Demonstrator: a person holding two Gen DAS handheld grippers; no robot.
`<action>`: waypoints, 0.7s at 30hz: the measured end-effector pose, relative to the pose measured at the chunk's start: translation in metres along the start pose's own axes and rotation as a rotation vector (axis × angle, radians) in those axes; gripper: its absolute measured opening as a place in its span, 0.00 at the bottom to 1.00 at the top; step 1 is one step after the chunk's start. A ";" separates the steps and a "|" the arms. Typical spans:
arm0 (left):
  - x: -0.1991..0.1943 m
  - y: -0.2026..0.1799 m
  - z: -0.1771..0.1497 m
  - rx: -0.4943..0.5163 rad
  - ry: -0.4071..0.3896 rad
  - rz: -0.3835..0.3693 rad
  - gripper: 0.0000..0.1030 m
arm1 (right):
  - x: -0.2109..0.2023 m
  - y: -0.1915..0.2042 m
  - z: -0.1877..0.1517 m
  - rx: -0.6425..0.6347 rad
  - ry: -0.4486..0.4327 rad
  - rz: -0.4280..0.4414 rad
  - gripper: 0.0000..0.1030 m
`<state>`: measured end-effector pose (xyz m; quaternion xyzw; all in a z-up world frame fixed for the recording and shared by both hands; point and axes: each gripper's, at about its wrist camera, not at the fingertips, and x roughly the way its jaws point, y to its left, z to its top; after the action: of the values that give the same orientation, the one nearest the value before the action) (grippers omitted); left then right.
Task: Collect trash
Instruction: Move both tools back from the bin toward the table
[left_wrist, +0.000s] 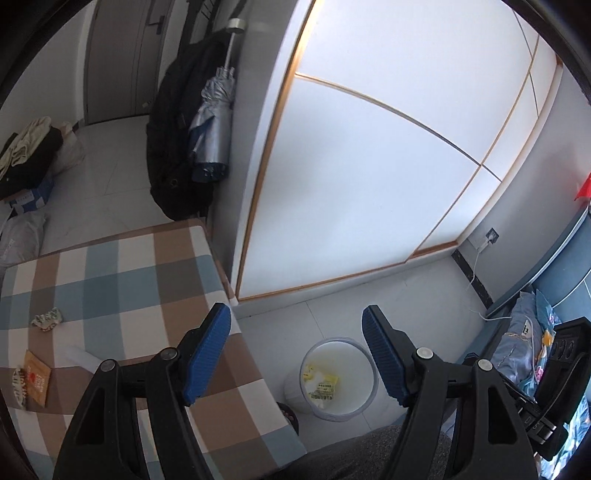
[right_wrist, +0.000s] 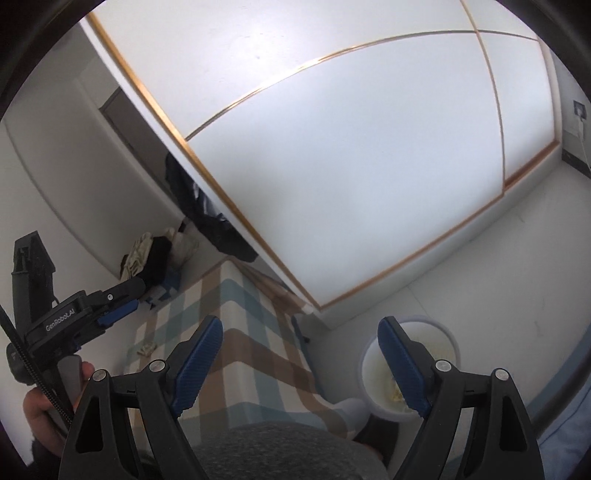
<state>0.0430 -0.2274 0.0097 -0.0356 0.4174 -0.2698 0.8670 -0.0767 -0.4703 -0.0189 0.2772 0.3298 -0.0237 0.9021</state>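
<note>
A white trash bin (left_wrist: 364, 400) stands on the floor beside the table, with yellow and white wrappers (left_wrist: 322, 384) inside. My left gripper (left_wrist: 295, 310) hangs open above the table's corner and the bin, nothing between its blue pads (left_wrist: 207, 354). On the checked tablecloth (left_wrist: 122, 280) lie a crumpled wrapper (left_wrist: 46, 318) and an orange packet (left_wrist: 37, 376). In the right wrist view my right gripper (right_wrist: 300, 321) is open and empty, over the table edge (right_wrist: 236, 332) and the bin (right_wrist: 443, 336). The left gripper (right_wrist: 139, 294) shows at the left there, held by a hand (right_wrist: 40, 406).
A tall white wardrobe (left_wrist: 369, 166) stands close behind the bin. A black coat and a folded umbrella (left_wrist: 210, 122) hang left of it. Bags and clothes (left_wrist: 26, 158) lie on the floor beyond the table. A bed with patterned bedding (left_wrist: 524, 343) is at the right. A grey-trousered knee (right_wrist: 277, 450) is below.
</note>
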 end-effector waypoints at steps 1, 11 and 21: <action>-0.006 0.006 0.000 -0.006 -0.015 0.004 0.68 | -0.001 0.011 -0.001 -0.015 -0.004 0.012 0.84; -0.062 0.073 -0.010 -0.065 -0.136 0.121 0.68 | 0.007 0.096 -0.020 -0.147 0.035 0.122 0.84; -0.099 0.148 -0.026 -0.124 -0.151 0.251 0.68 | 0.036 0.180 -0.044 -0.357 0.085 0.182 0.84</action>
<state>0.0385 -0.0482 0.0204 -0.0570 0.3681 -0.1296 0.9190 -0.0332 -0.2906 0.0188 0.1423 0.3399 0.1284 0.9207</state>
